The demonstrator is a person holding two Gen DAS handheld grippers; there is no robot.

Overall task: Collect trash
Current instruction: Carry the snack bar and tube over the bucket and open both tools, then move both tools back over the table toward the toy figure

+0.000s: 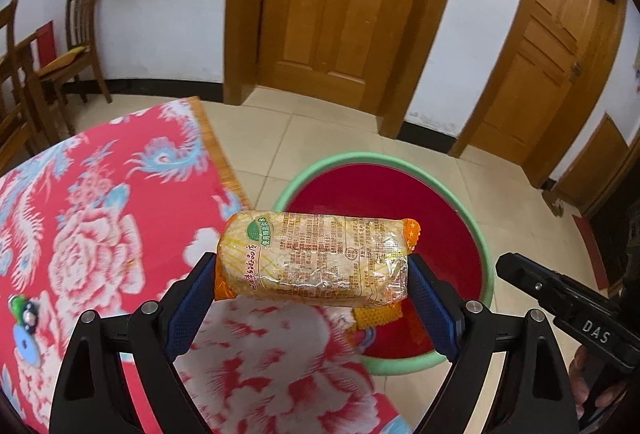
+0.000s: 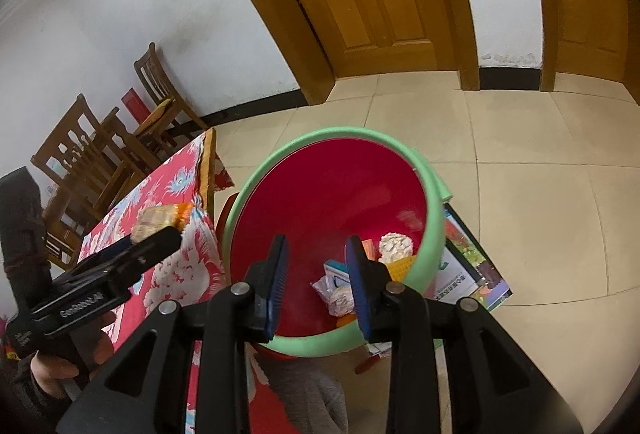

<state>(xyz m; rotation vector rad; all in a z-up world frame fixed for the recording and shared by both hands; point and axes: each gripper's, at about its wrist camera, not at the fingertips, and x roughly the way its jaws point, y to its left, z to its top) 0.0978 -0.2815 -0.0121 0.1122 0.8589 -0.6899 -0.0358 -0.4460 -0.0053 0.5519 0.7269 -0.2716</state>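
My left gripper (image 1: 312,274) is shut on a long yellow-and-orange snack packet (image 1: 316,258), held crosswise by its two ends above the table edge, just short of the bin. The bin (image 1: 320,170) is a red bucket with a green rim, standing on the floor beside the table. In the right wrist view my right gripper (image 2: 320,266) hangs over the bin (image 2: 264,170) with its jaws a little apart and nothing between them. Several wrappers and a small box (image 2: 340,274) lie in the bin's bottom. The left gripper (image 2: 156,238) with the packet (image 2: 164,218) shows at the left.
The table wears a red cloth with blue and white flowers (image 1: 100,202); a small toy-like object (image 1: 26,314) lies at its left. Wooden chairs (image 2: 92,154) stand behind the table. A printed flat carton (image 2: 472,266) lies on the tiled floor under the bin. Wooden doors (image 1: 336,6) face me.
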